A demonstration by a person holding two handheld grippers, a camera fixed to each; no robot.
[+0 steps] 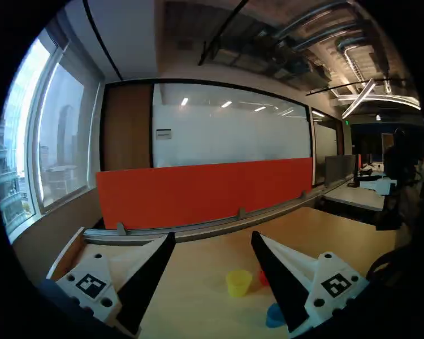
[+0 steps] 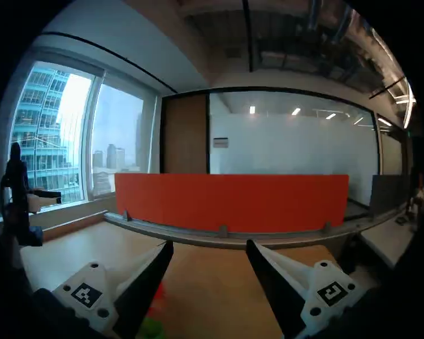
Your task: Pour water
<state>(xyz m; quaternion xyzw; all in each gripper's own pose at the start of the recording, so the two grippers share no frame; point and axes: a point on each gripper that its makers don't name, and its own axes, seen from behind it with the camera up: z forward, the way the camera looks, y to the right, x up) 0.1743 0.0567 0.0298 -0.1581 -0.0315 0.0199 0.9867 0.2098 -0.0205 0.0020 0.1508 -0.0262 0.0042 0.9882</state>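
In the left gripper view, my left gripper (image 1: pixel 212 237) is open above a wooden desk (image 1: pixel 200 282), its fingers wide apart with nothing between them. A yellow cup (image 1: pixel 238 282) stands upright on the desk below the gap. Partly hidden behind the right finger are a small red cup (image 1: pixel 263 277) and a blue cup (image 1: pixel 275 315). In the right gripper view, my right gripper (image 2: pixel 209 246) is also open and empty over the desk (image 2: pixel 217 288). Blurred red and green shapes (image 2: pixel 155 313) peek out beside its left finger; I cannot tell what they are.
An orange divider panel (image 1: pixel 206 189) with a metal rail runs along the desk's far edge. Large windows (image 1: pixel 53 141) line the left wall. More desks and a dark office chair (image 1: pixel 401 164) stand at the right. A black stand (image 2: pixel 17 198) rises at the left.
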